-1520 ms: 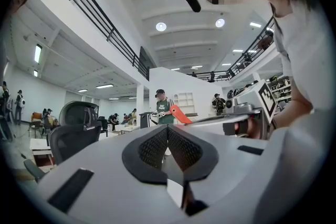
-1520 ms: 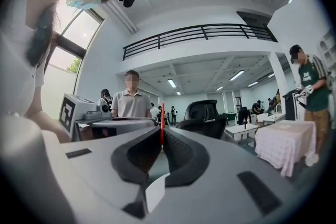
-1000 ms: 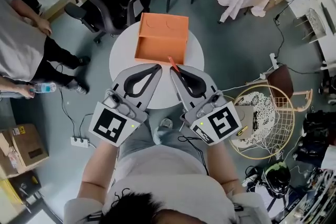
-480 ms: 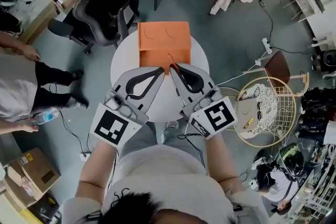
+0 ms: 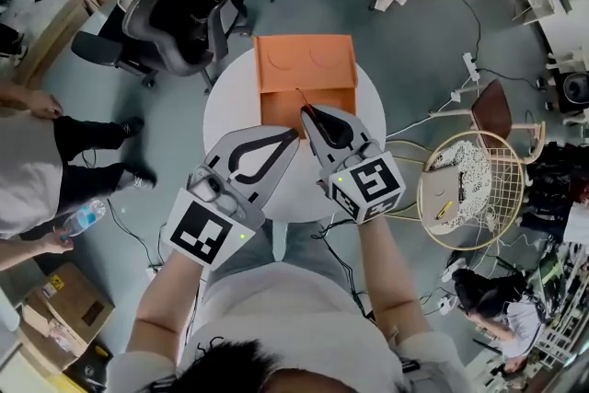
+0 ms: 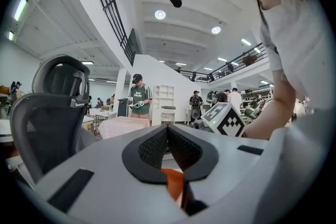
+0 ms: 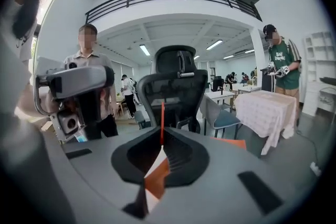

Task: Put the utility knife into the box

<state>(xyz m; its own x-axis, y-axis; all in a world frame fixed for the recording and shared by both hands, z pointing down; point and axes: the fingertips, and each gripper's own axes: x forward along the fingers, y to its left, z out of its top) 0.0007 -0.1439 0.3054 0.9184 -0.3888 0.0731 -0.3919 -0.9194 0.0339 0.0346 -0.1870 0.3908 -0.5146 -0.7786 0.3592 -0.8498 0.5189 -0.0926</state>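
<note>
My right gripper point(image 5: 311, 112) has its jaws clamped on the utility knife point(image 5: 300, 98), thin tip over the orange box's point(image 5: 304, 60) near edge on the table point(image 5: 230, 106). My left gripper point(image 5: 291, 134), just left, has its jaws pressed together on nothing.

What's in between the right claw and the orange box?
The knife: the right claw pinches it, and its thin orange tip pokes out over the box. The head view shows it best.
</note>
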